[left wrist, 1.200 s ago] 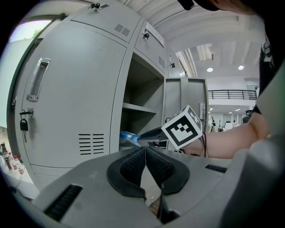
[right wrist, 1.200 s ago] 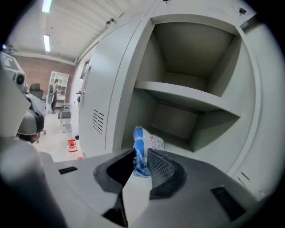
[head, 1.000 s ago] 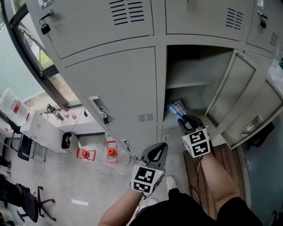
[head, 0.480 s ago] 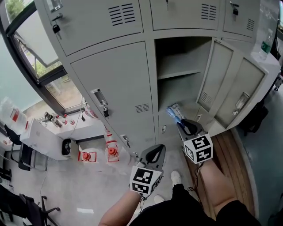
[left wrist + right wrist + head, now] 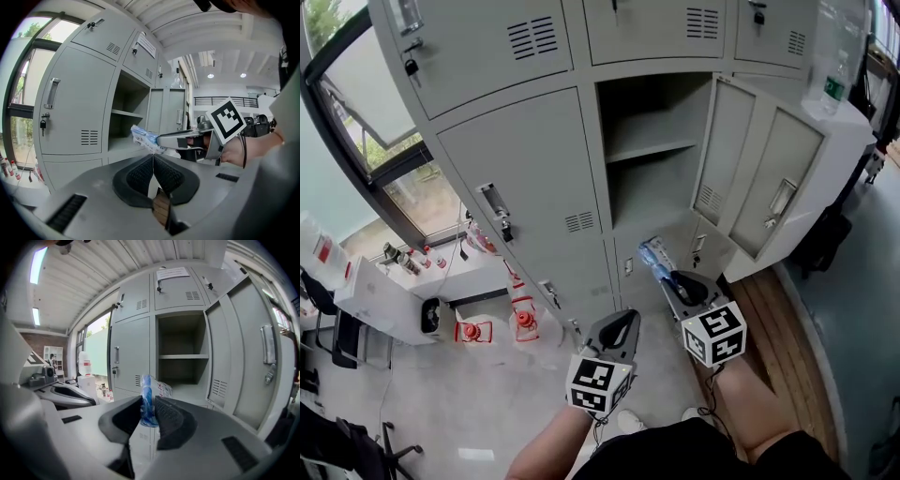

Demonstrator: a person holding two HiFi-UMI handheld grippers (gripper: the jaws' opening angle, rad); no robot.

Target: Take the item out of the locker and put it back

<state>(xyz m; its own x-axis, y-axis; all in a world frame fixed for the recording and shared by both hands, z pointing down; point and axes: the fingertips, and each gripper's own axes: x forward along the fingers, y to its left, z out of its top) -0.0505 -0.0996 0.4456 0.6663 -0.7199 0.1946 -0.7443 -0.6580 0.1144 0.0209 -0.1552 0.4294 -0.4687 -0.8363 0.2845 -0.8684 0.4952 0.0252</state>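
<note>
The item is a blue and white plastic packet (image 5: 652,259), (image 5: 149,399), (image 5: 144,138). My right gripper (image 5: 667,277) is shut on it and holds it in the air in front of the open locker (image 5: 645,155), whose two compartments show nothing inside. The packet sticks out past the fingertips toward the locker. My left gripper (image 5: 622,323) hangs lower and to the left, in front of the closed locker doors, shut with nothing between its pads (image 5: 163,174).
The open locker door (image 5: 727,159) stands swung out on the right, with a second open door (image 5: 783,187) beside it. A white cabinet (image 5: 380,281) with small bottles and red objects on the floor (image 5: 497,328) lie at the left below a window.
Both grippers have drawn back from the locker, the right one carrying the packet. The locker sits farther up and left in the head view.
</note>
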